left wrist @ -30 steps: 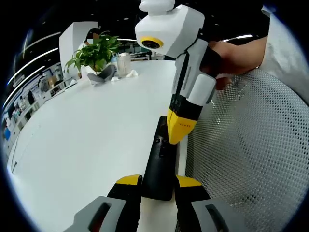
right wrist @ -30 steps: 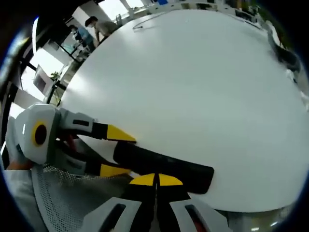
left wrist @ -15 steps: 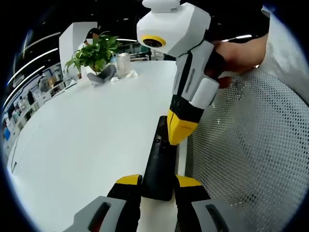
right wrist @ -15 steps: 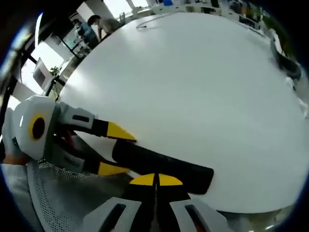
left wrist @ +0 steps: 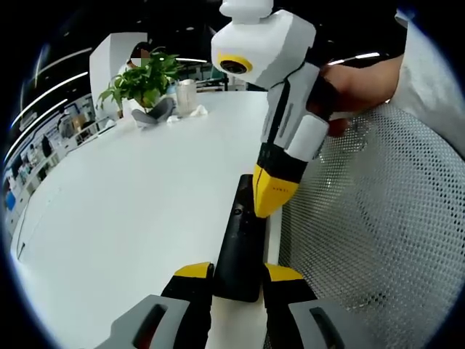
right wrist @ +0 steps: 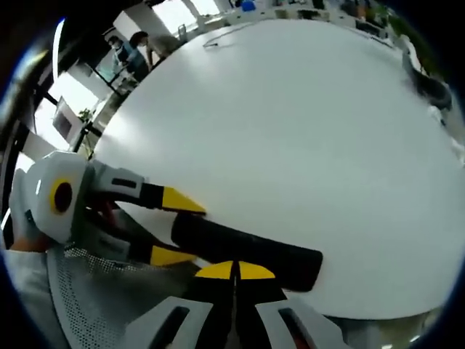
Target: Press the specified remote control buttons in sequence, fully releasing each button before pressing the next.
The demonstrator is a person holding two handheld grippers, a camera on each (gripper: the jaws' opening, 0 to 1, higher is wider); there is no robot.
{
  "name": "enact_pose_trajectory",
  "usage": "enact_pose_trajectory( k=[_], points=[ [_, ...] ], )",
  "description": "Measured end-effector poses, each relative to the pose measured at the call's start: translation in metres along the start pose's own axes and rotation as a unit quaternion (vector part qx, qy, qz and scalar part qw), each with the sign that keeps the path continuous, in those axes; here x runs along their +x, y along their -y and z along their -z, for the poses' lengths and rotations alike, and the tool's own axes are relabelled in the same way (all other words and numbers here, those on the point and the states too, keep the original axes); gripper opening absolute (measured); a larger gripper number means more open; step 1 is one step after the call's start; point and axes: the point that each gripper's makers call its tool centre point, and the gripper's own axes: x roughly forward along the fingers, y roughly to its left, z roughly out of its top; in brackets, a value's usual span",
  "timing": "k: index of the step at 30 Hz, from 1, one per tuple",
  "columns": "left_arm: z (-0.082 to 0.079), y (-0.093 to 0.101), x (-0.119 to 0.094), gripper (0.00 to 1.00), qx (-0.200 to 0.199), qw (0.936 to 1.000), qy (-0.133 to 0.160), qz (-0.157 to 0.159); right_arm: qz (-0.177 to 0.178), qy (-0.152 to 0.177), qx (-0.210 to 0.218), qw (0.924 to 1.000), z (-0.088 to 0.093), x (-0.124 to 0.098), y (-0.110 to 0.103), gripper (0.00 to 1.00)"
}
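I logged the black remote control (left wrist: 242,243) lying lengthwise at the near edge of the white table (left wrist: 131,196), just beside a white mesh chair back (left wrist: 370,218). In the left gripper view, my left claw (left wrist: 239,274) had its two yellow-tipped jaws set on either side of the remote's near end, clamped against its sides. The right claw (left wrist: 270,195) came in from above at a slant, a hand (left wrist: 349,80) wrapped round its grip, and its yellow tips were closed together into a single point. That point sat on the top face of the remote, toward its far half; whether it was actually pushing a button down I could not tell.

In the right gripper view, the right claw (right wrist: 234,270) showed its yellow tips meeting with no gap, right against the long edge of the remote (right wrist: 247,251). The left claw (right wrist: 171,227) entered from the left, one yellow tip above the remote's end and one below it, holding that end between them. The mesh chair back (right wrist: 94,305) filled the lower left there.

At the far end of the table I noted a potted green plant (left wrist: 142,80), a pale jar (left wrist: 186,96) beside it, and a grey object (left wrist: 152,115) lying in front of the plant. A person (right wrist: 127,49) stood beyond the table's far edge.
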Motion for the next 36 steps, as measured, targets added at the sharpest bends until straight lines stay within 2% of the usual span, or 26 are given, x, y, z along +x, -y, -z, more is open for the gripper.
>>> enact_pose_trajectory(
  k=[3, 7, 15, 22, 27, 31, 36],
  points=[
    [0.0, -0.001, 0.0, 0.27, -0.001, 1.0, 0.0, 0.0, 0.001, -0.002, -0.003, 1.0, 0.0, 0.001, -0.001, 0.0],
    [0.0, 0.0, 0.0, 0.27, -0.001, 1.0, 0.0, 0.0, 0.014, -0.006, -0.029, 0.9995, 0.0, 0.001, -0.003, 0.0],
    [0.0, -0.001, 0.0, 0.27, -0.003, 1.0, 0.002, -0.001, 0.021, -0.013, -0.036, 0.9991, -0.001, 0.001, -0.002, 0.0],
    [0.0, 0.0, 0.0, 0.26, -0.001, 1.0, 0.002, 0.0, -0.006, 0.029, -0.013, 0.9995, -0.013, -0.003, -0.004, 0.0],
    [0.0, -0.001, 0.001, 0.26, -0.001, 1.0, 0.001, -0.001, -0.009, 0.023, -0.006, 0.9997, -0.012, 0.001, -0.004, 0.0],
    [0.0, 0.005, 0.002, 0.25, 0.008, 0.9999, 0.0, 0.012, -0.011, 0.025, -0.014, 0.9995, -0.013, 0.0, -0.006, 0.0],
    [-0.001, 0.004, 0.002, 0.25, 0.009, 0.9999, 0.0, 0.011, -0.025, 0.02, -0.022, 0.9992, -0.013, 0.003, -0.013, 0.0]
  ],
)
